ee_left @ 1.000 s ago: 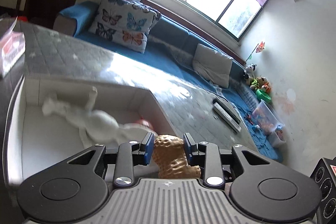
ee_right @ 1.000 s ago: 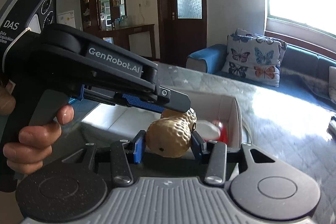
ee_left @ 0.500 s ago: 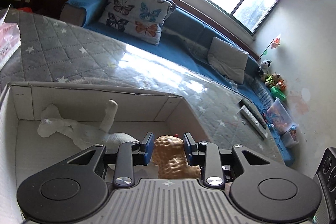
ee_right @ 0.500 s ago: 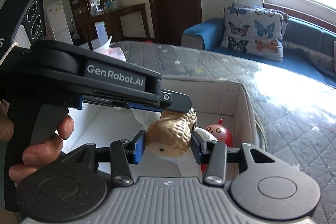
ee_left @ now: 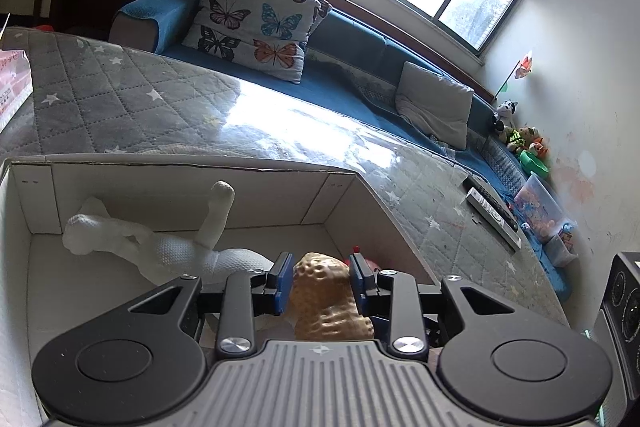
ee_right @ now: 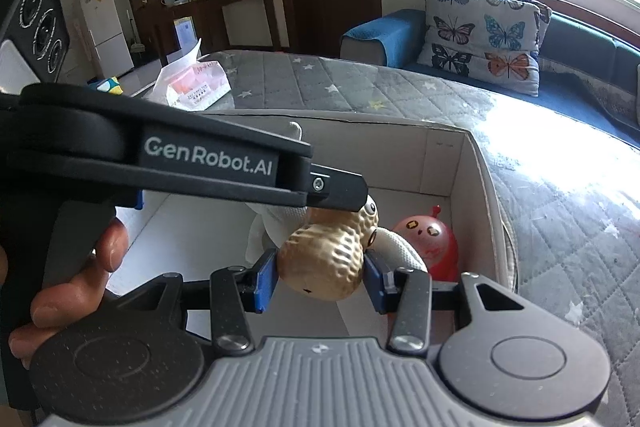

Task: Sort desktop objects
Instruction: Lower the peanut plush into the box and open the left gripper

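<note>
Both grippers are shut on one tan peanut-shaped toy, held above an open white cardboard box. My left gripper grips one lobe; in the right wrist view it comes in from the left. My right gripper grips the other lobe. Inside the box lie a white plush toy and a small red figure with a face. The box wall also shows in the right wrist view.
The box stands on a grey quilted, star-patterned tabletop. A tissue pack lies beyond the box on the left. Two remote controls lie at the far right. A blue sofa with a butterfly cushion runs behind.
Both grippers have moved with the peanut toy over the box and lower toward it; more of the box interior shows. Both stay shut on the toy.
</note>
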A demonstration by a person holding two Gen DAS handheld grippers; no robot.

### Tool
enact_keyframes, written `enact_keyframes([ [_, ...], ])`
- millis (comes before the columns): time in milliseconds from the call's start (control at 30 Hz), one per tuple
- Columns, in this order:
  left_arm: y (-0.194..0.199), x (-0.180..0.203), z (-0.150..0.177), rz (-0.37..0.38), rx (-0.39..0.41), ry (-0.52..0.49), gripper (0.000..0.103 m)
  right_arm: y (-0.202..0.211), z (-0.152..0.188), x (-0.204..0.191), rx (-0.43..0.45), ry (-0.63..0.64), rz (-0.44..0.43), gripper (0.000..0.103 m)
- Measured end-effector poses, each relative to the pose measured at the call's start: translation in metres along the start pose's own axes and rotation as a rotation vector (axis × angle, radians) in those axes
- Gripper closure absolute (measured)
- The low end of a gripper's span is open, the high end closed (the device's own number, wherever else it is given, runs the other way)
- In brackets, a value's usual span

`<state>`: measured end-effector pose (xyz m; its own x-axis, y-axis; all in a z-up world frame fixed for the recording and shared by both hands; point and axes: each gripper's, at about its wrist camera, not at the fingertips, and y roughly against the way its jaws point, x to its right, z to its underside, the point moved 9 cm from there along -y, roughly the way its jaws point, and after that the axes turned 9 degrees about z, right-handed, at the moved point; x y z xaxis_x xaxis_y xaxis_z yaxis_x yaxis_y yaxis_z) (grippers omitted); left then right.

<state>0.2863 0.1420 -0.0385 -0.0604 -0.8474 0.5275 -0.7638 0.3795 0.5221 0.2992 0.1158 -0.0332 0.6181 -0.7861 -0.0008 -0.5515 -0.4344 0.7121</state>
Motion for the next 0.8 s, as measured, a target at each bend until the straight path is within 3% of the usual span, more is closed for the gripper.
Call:
enact_keyframes([
  [800, 0.0082, 0.0058, 0.0059, -0.009, 0.0, -0.007, 0.07, 0.0103, 0.001, 0.0016, 0.003, -0.023, 0.014, 0.056],
])
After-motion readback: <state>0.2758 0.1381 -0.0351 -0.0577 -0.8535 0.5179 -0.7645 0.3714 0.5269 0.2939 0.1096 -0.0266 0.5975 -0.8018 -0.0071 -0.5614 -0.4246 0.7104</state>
